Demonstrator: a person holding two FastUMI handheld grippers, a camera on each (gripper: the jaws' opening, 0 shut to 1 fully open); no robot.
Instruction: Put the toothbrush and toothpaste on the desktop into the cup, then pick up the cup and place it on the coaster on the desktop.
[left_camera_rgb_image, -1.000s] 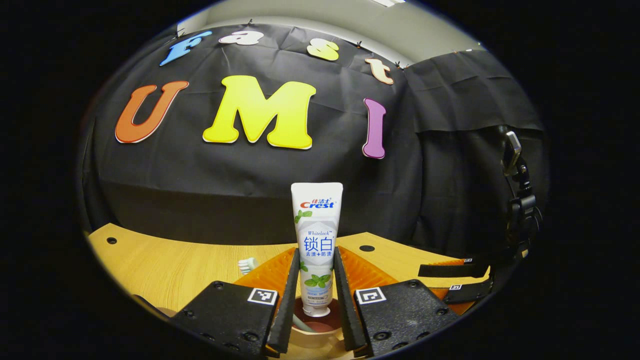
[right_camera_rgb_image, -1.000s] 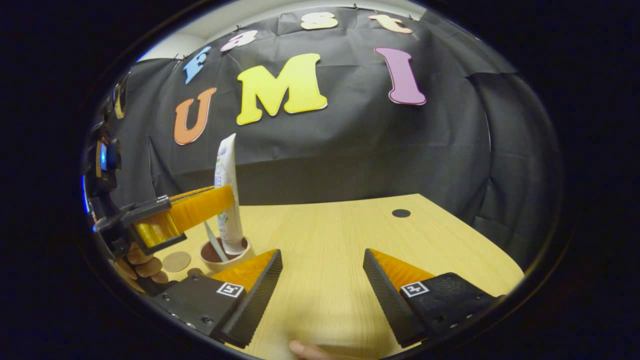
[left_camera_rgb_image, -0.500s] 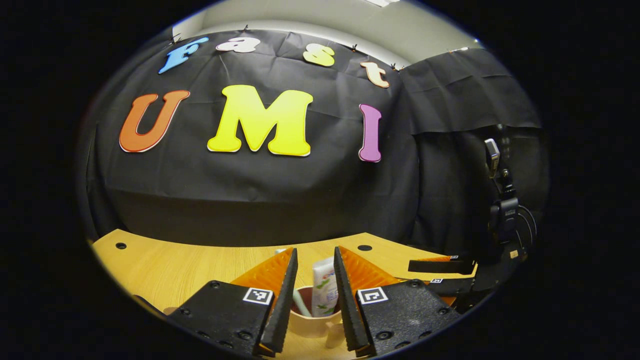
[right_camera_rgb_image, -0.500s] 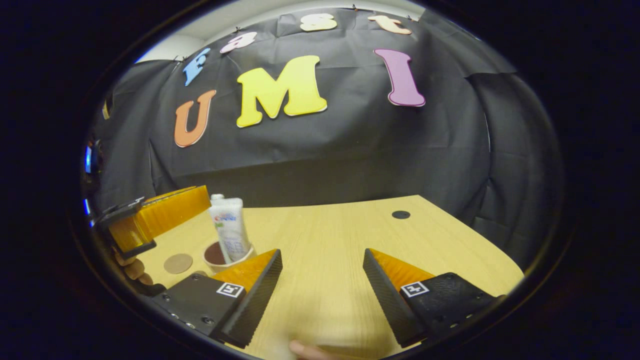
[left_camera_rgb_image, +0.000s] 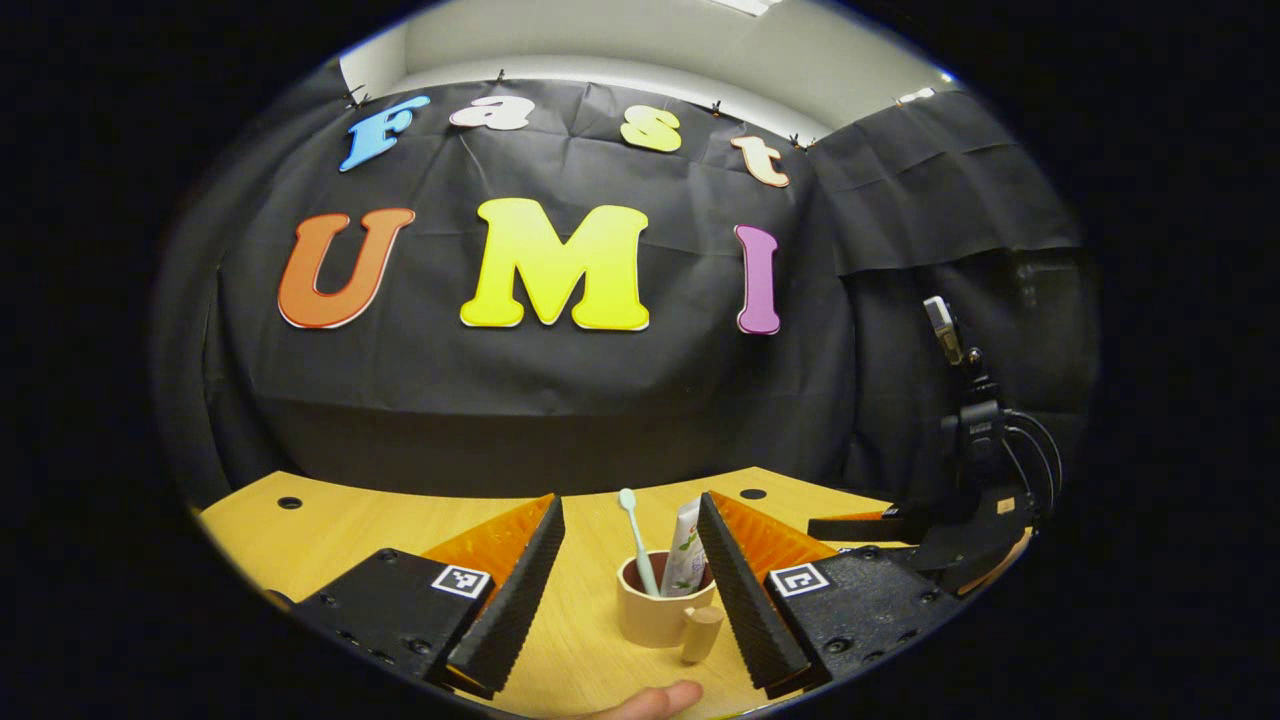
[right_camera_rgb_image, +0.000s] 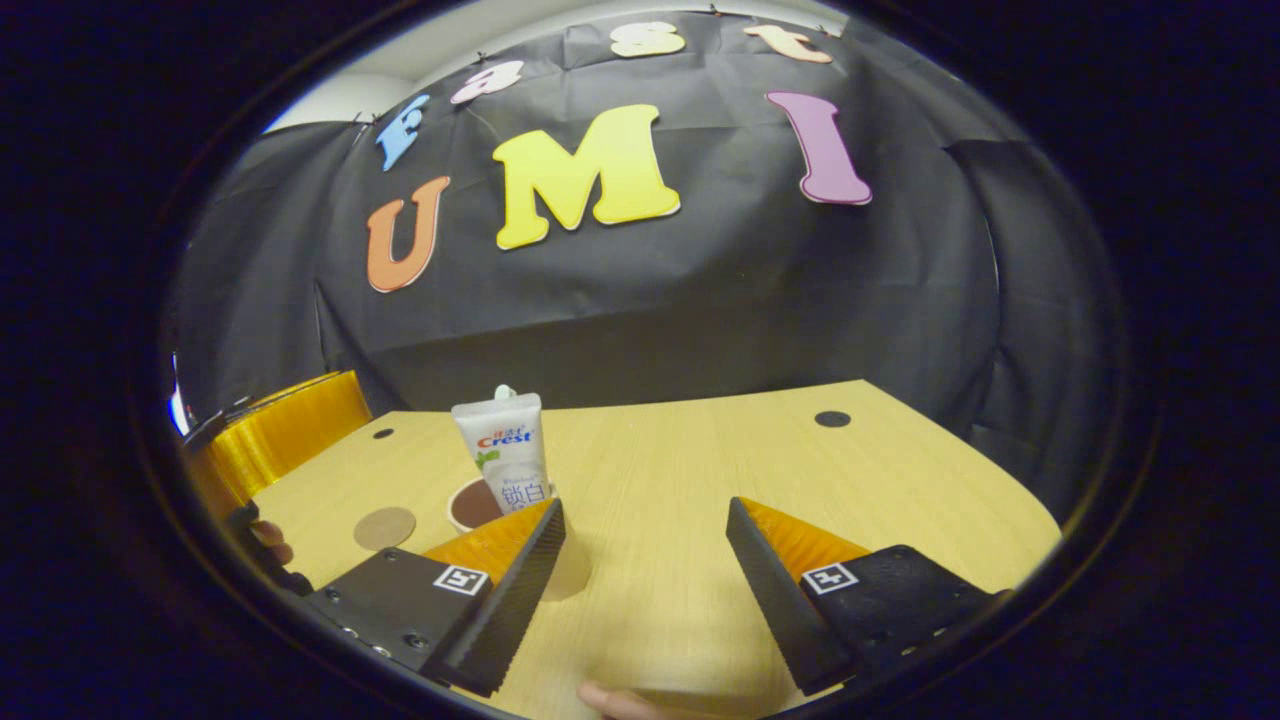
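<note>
- Black cloth hangs behind a pale wooden table (right_camera_rgb_image: 700, 520), and low in the frame of the left gripper view stands the cup (left_camera_rgb_image: 655, 615), handle turned toward the camera.
- Both the toothbrush (left_camera_rgb_image: 634, 535) and the toothpaste (left_camera_rgb_image: 686, 550) stand inside it, leaning apart.
- Around the cup, the left gripper (left_camera_rgb_image: 630, 590) has its fingers spread wide, touching nothing.
- In the right gripper view, lower left, the coaster (right_camera_rgb_image: 385, 527) lies flat just beside the cup, and the right gripper (right_camera_rgb_image: 645, 590) hovers over bare table, fingers wide and empty.
- Filling the cup looks finished; I'd judge the lift onto the coaster comes next, which calls for a firm hold on the wall or handle without tipping the contents.
- The cup's base hides behind a finger in the right gripper view.
</note>
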